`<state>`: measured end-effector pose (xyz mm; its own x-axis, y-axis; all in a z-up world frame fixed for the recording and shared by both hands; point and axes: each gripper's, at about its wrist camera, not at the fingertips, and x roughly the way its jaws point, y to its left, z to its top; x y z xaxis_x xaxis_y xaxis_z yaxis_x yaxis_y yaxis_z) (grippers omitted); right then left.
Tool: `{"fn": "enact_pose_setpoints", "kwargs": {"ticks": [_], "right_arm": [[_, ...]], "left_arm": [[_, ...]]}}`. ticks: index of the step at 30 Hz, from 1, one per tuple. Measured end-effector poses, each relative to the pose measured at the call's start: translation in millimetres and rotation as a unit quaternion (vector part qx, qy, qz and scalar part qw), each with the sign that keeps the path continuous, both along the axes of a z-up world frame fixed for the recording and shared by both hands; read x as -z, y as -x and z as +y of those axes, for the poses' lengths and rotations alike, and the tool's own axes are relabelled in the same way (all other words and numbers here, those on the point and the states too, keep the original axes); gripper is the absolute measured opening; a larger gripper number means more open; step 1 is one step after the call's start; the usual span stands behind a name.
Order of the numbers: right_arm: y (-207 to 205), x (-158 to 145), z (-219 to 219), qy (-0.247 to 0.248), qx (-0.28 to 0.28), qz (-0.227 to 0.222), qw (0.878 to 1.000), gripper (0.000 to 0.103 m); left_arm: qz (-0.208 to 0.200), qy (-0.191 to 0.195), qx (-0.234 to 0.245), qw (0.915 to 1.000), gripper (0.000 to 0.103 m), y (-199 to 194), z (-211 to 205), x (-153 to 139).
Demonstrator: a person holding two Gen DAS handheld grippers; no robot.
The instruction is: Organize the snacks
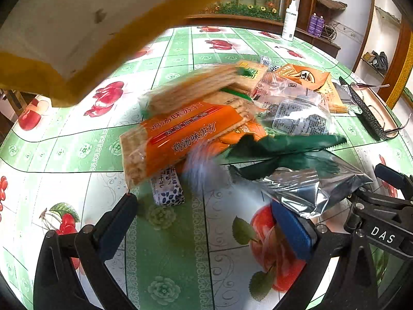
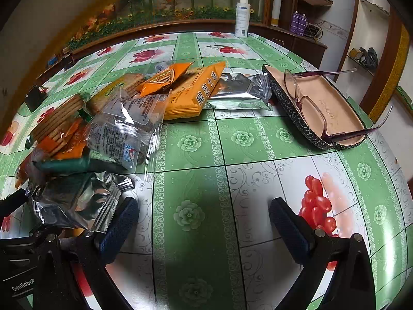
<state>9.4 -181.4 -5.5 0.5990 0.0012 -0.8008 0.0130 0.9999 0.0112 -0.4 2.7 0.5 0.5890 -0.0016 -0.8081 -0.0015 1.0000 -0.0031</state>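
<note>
Open glasses case [image 2: 333, 98] holding purple glasses [image 2: 307, 100], white spray bottle [image 2: 242, 15], floral tablecloth [image 2: 196, 149]

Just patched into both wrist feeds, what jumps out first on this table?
A jumbled heap of snack packets fills the table's middle, topped by an orange cracker pack with a clear wrapper beside it. Off to the right, purple glasses lie in an open patterned case. Both tools, left tool and right tool, are open and empty.
</note>
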Motion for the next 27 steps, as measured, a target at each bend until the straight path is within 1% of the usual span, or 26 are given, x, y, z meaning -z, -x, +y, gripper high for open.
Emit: {"fn": "enact_pose_setpoints", "kwargs": {"ticks": [27], "right_arm": [[-1.2,0.8,-0.3,0.000,0.000,0.000,1.000,0.102]], "left_arm": [[0.000,0.000,0.000,1.0000,0.103,2.1,1.8,-0.3]]}}
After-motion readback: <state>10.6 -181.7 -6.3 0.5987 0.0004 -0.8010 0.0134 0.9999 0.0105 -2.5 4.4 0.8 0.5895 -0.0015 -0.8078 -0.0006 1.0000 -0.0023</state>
